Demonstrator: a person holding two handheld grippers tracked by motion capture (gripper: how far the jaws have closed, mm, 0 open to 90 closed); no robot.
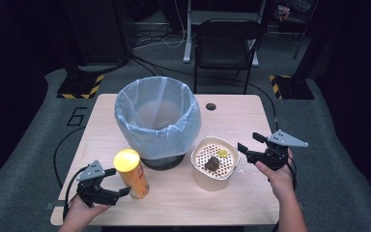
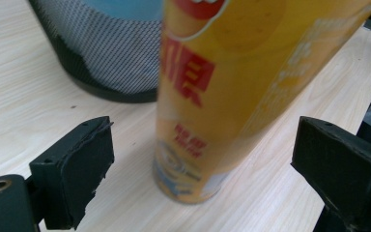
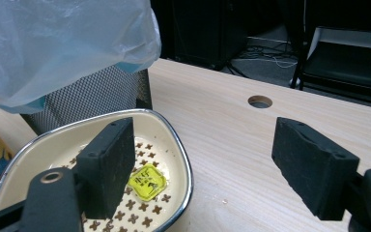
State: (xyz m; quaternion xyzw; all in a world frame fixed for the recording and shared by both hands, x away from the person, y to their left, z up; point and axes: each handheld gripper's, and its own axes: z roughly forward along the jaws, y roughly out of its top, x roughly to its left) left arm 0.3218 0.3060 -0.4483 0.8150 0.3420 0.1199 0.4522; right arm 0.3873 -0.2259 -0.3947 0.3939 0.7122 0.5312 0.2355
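Looking down from the high view, the can (image 1: 132,172) stands upright near the front left of the surface (image 1: 241,116), its yellow lid up and its long axis vertical. The left claw (image 1: 118,181) lies level just beside it on the left-front side, jaws apart, one tip behind the can's side and one at its foot in front; the can sits at the mouth of the gap, not yet gripped. The bin (image 1: 157,122) with its pale liner stands just behind the can, toward the middle. The right claw (image 1: 249,142) hangs well apart on the right, at the rim of the bowl (image 1: 215,162), so the left hand is clearly the nearer to the can.

In the left gripper view, the can (image 2: 212,96) rises straight ahead between the two black jaws, leaning across the picture because the camera is tilted. Bare wood shows on both sides between pads and can, so the jaws stand open and touch nothing. The bin's mesh base (image 2: 111,53) sits just behind. Going straight forward would, I judge, bring the can's lower body between the pads.

In the right gripper view, the jaws are apart and empty: one hangs over the bowl's (image 3: 181,150) rim, the other over bare wood. A yellow packet (image 3: 147,182) lies on the bowl's perforated floor.
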